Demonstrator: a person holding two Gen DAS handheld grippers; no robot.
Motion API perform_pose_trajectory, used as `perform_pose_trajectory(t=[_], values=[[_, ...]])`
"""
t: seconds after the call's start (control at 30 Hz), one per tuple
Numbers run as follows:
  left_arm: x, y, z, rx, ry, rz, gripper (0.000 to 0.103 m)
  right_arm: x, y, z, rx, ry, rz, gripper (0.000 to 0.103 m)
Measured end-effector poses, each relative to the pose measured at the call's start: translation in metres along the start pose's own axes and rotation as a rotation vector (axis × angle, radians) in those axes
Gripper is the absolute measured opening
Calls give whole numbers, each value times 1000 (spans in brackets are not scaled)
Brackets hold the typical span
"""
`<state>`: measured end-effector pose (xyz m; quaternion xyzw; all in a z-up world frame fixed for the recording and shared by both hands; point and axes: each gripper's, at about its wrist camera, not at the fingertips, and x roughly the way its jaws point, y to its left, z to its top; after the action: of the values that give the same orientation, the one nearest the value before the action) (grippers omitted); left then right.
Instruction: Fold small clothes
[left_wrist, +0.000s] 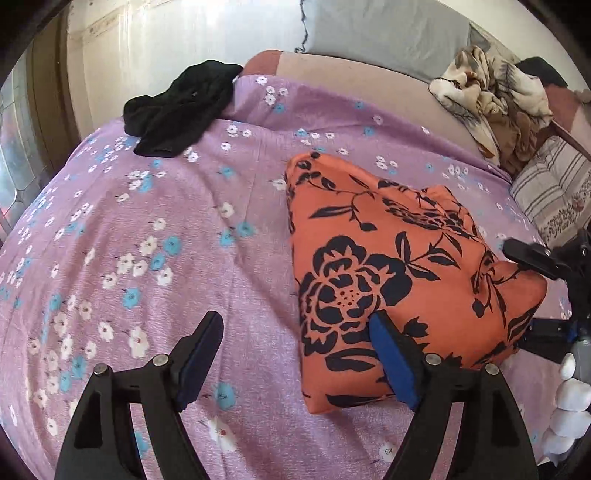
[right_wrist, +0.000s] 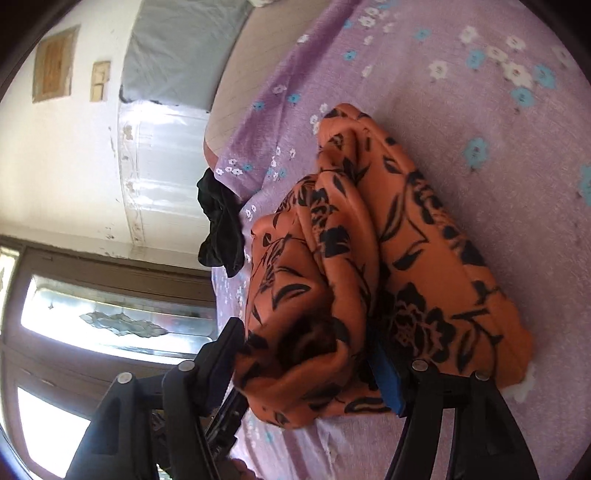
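Nearest in the left wrist view, the left gripper (left_wrist: 295, 354) stands spread wide and released above the lilac bedsheet printed with white and blue flowers (left_wrist: 155, 229); its blue-padded right finger (left_wrist: 393, 363) touches the near edge of the folded orange garment with a black floral print (left_wrist: 388, 266), while the other finger hangs over bare sheet. The garment lies folded into a thick bundle on the right half of the sheet.

In the right wrist view, the right gripper (right_wrist: 306, 369) has a bunched fold of that orange garment (right_wrist: 332, 280) between its fingers; the jaws stand fairly wide, the blue pad pressed against the cloth, so whether it truly clamps the fold cannot be told.

Farther back, a crumpled black cloth (left_wrist: 177, 110) rests at the far left edge of the sheet. Beyond it sit a grey pillow (left_wrist: 384, 33) against the wall and a rumpled cream patterned blanket (left_wrist: 487, 96) at the far right.
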<state>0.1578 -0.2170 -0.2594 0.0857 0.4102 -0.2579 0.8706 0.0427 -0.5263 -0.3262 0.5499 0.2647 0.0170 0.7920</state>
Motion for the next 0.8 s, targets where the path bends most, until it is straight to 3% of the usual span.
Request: perform_pose_trajectory(t=[0.07,0.13,0.23,0.33,0.4,0.43,0.5,0.53,0.57,0.63,0.7,0.8], values=[[0,-8,1,36,-4,-12,82,10,12,-5,-112,3,-72,66],[2,-17,3,79,9,-23,82,12,25,-9,-231,-12,-166,33],[-2,-31,8,147,-13,-27,82,-16,54,-10,-389,-145,-178,22],[-13,-40,14,131,-45,-73,82,-46,77,-11,-518,-268,-179,20],[-14,-45,18,115,-52,-91,82,-45,64,-3,-485,-265,-244,19],[-10,-50,17,119,-36,-87,82,-38,45,5,-410,-221,-291,19],[9,-60,8,163,47,-44,84,-18,-1,18,-220,-51,-340,19],[23,-66,0,194,106,-27,86,-14,-21,20,-115,-3,-314,20],[31,-67,-5,200,129,-27,86,-19,-27,22,-66,-13,-268,20],[30,-60,-9,142,93,-46,91,-31,-12,23,-125,-49,-302,23],[30,-51,-9,99,112,-91,91,-48,3,23,-187,-140,-346,23],[23,-43,-11,110,97,-123,91,-70,16,26,-236,-221,-309,23]])
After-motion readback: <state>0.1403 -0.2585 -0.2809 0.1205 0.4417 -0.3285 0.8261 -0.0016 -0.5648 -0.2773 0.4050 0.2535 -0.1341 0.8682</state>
